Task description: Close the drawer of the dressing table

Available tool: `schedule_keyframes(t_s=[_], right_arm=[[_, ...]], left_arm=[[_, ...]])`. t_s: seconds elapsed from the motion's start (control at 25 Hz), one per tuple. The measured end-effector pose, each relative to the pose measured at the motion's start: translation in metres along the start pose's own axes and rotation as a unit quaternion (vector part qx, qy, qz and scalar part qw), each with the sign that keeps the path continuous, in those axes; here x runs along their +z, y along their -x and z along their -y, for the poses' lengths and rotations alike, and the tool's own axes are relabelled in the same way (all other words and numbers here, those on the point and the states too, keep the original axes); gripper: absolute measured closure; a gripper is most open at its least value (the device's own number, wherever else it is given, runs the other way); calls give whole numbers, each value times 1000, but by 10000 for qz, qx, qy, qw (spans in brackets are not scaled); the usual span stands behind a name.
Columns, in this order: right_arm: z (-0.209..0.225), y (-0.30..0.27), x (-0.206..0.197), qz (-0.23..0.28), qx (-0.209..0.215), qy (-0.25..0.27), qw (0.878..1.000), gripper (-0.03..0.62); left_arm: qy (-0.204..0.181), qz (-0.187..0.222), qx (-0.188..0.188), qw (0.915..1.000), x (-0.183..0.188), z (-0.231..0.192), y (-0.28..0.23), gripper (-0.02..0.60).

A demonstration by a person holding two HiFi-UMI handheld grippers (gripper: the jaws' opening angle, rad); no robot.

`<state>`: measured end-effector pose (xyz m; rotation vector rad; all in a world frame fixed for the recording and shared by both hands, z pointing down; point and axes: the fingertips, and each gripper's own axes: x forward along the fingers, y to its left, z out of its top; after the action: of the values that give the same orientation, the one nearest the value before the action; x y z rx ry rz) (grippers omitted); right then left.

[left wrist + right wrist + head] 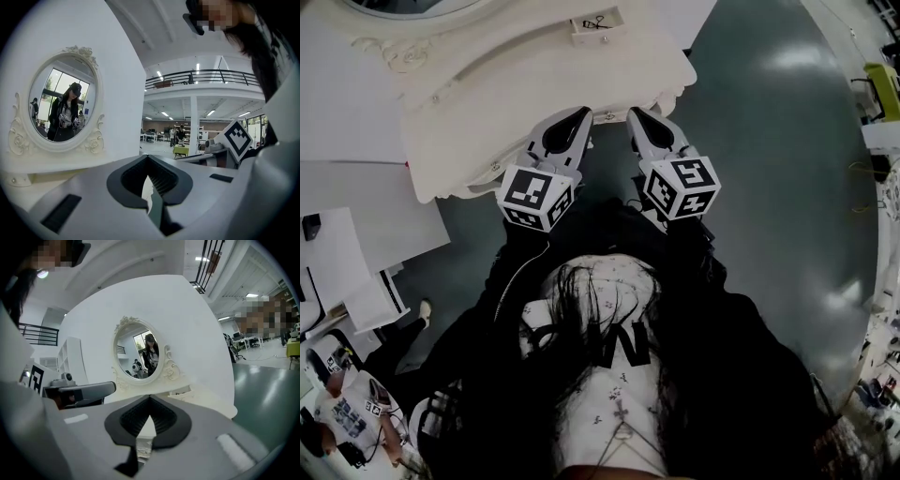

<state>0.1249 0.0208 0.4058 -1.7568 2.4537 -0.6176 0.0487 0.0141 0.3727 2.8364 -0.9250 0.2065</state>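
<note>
Both grippers point at the front edge of the dressing table (534,84), side by side.

In the head view the left gripper (579,114) and the right gripper (636,114) have their tips at the table's front edge, where the drawer (607,119) shows only as a narrow strip with a small knob. The knob lies between the two tips, just beside each one. I cannot tell if a tip really touches the front, or if the drawer is fully in. In the left gripper view the jaws of the left gripper (148,159) are together with nothing between them. The right gripper (150,398) is the same in its own view, facing the oval mirror (138,352) above the tabletop.
</note>
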Motion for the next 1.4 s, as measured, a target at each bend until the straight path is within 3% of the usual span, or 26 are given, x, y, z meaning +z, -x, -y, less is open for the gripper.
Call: schedule_keyframes(t_s=[0.36, 0.88, 1.4], right_arm=[[7, -29, -4, -77, 54, -138, 9999, 586], [52, -110, 1, -317, -423, 4, 9986, 586], [90, -189, -26, -893, -824, 162, 9925, 585]], left_arm=[[23, -160, 143, 9998, -6, -28, -8, 581], [-23, -135, -423, 9990, 9, -90, -78, 581], [111, -183, -527, 9984, 15, -166, -110, 581]])
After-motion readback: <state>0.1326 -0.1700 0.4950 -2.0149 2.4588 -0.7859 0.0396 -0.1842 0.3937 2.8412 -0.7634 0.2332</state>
